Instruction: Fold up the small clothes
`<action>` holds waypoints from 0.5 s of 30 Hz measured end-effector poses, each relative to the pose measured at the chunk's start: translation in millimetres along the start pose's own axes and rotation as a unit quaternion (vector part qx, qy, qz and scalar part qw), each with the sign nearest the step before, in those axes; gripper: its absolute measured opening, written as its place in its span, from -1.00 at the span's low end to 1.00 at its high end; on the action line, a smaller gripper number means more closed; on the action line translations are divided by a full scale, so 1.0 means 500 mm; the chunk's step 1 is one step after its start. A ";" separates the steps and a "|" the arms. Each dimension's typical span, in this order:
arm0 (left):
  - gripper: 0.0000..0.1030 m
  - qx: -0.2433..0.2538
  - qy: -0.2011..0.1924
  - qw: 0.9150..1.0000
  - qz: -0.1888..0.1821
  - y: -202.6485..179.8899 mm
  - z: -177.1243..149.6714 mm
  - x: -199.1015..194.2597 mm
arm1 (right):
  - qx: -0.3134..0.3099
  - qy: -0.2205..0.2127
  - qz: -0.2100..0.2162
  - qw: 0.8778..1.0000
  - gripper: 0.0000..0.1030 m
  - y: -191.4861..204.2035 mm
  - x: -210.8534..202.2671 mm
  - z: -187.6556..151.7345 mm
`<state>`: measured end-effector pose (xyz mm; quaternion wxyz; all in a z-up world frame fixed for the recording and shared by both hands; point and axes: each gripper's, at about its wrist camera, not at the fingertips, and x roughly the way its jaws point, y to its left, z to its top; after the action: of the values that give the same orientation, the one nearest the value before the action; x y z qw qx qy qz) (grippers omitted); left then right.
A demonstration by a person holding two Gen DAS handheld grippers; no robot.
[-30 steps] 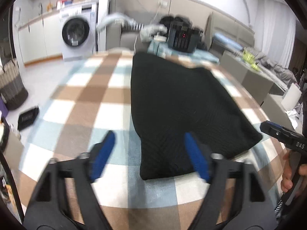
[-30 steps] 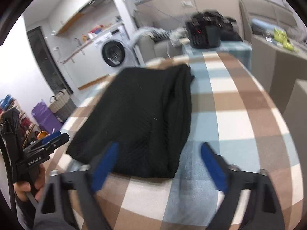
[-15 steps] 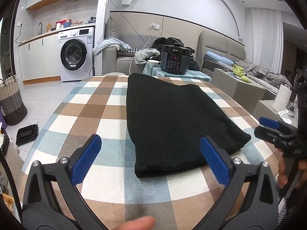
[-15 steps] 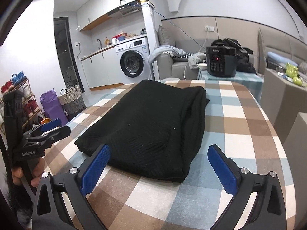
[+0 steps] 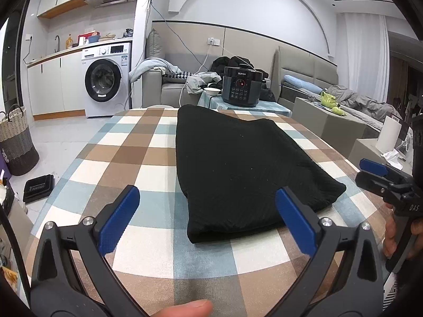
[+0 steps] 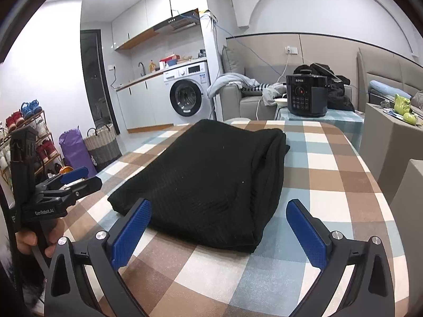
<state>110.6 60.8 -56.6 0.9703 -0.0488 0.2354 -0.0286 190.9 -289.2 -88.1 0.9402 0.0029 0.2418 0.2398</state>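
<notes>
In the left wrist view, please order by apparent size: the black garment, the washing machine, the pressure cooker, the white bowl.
1. black garment, nearest the camera
2. washing machine
3. pressure cooker
4. white bowl

Home, washing machine (image 5: 107, 79), sofa (image 5: 169, 89)

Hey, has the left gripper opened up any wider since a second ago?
Yes. The left gripper spread: its left finger now sits farther out over the checked tablecloth, clear of the black folded garment.
</notes>
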 end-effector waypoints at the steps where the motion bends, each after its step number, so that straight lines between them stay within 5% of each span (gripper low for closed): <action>1: 0.99 -0.001 -0.002 1.000 -0.001 0.001 -0.001 -0.001 | 0.000 -0.003 0.000 1.000 1.00 0.000 -0.002 0.000; 15: 0.99 0.002 0.009 1.000 -0.015 -0.001 -0.002 0.004 | 0.004 -0.031 -0.009 0.999 1.00 -0.003 -0.024 0.000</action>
<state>112.1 60.2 -58.7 0.9677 -0.0499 0.2430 -0.0440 182.3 -295.9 -83.0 0.9493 0.0123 0.2138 0.2302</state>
